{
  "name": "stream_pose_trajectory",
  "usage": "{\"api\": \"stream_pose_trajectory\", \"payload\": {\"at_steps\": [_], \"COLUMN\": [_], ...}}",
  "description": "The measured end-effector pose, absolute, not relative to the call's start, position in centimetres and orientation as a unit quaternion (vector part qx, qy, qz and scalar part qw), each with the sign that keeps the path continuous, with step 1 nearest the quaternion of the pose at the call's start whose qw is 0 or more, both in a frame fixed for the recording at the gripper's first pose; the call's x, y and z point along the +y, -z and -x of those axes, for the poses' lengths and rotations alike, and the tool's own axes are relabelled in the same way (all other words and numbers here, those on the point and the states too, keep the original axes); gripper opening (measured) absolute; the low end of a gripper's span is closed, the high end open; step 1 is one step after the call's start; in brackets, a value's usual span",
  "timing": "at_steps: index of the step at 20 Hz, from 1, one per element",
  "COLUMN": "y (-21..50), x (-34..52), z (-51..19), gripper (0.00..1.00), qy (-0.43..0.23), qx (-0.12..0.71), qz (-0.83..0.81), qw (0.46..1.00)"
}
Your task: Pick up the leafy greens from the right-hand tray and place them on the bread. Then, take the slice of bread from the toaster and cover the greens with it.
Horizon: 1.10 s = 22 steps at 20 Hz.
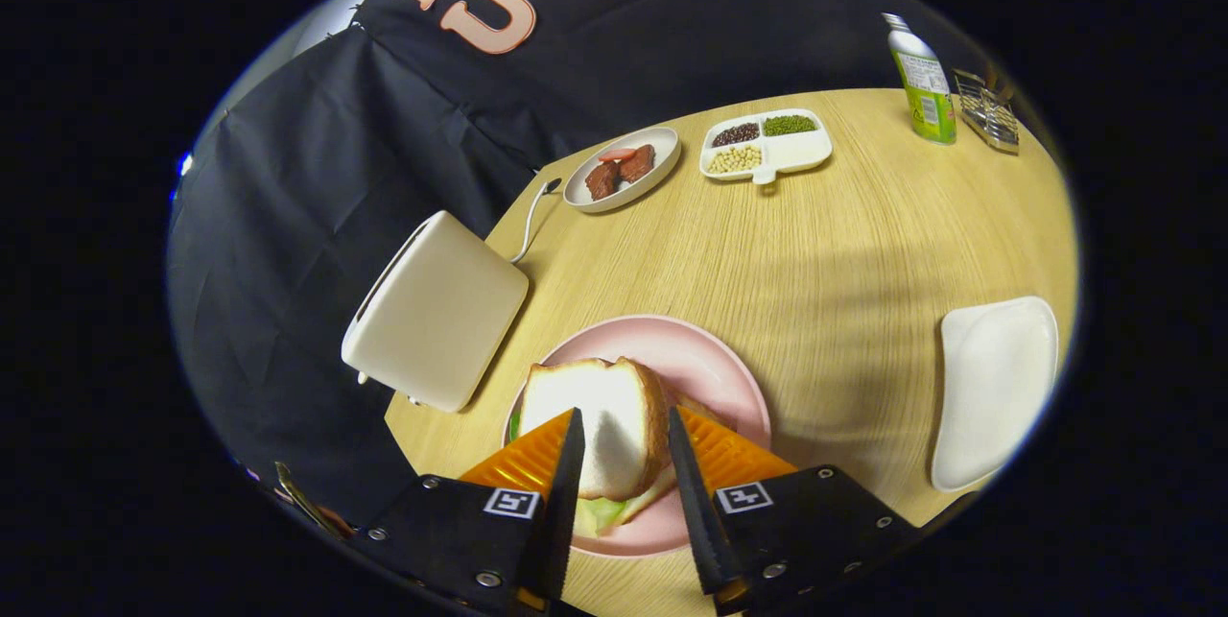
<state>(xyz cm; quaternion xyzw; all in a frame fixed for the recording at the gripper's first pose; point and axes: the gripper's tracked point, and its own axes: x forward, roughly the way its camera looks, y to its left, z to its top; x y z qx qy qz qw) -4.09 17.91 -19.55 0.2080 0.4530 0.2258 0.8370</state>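
Observation:
A slice of white bread [604, 425] lies on top of the leafy greens [600, 511] on the pink plate [720, 363]. A green leaf edge pokes out under the slice near my fingers. The tan edge of a lower slice [698, 406] shows beside the right finger. My gripper [624, 414] hovers just over the top slice, its fingers apart and open; the slice is wider than the gap and neither finger presses on it. The cream toaster [436, 310] stands left of the plate at the table's edge.
A white tray [993, 387] lies to the right of the plate. Farther back are a dish of meat pieces [622, 171], a divided dish of beans [766, 145], a green bottle [923, 80] and a metal rack [988, 113]. The toaster's cord [530, 219] runs off the table.

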Motion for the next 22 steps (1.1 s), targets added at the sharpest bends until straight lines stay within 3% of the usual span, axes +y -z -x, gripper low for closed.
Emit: {"api": "stream_pose_trajectory", "payload": {"at_steps": [5,9,14,22], "y": [16.7,13.4,8.8,1.0], "x": [16.7,16.2,15.7,13.2], "z": [2.9,1.7,0.4,-0.7], "gripper": [0.74,0.86,0.91,0.92], "qy": [-0.210,-0.199,-0.186,-0.135], "qx": [0.391,0.315,0.219,0.077], "qz": [-0.166,-0.129,-0.092,-0.076], "qw": [0.881,0.919,0.954,0.985]}}
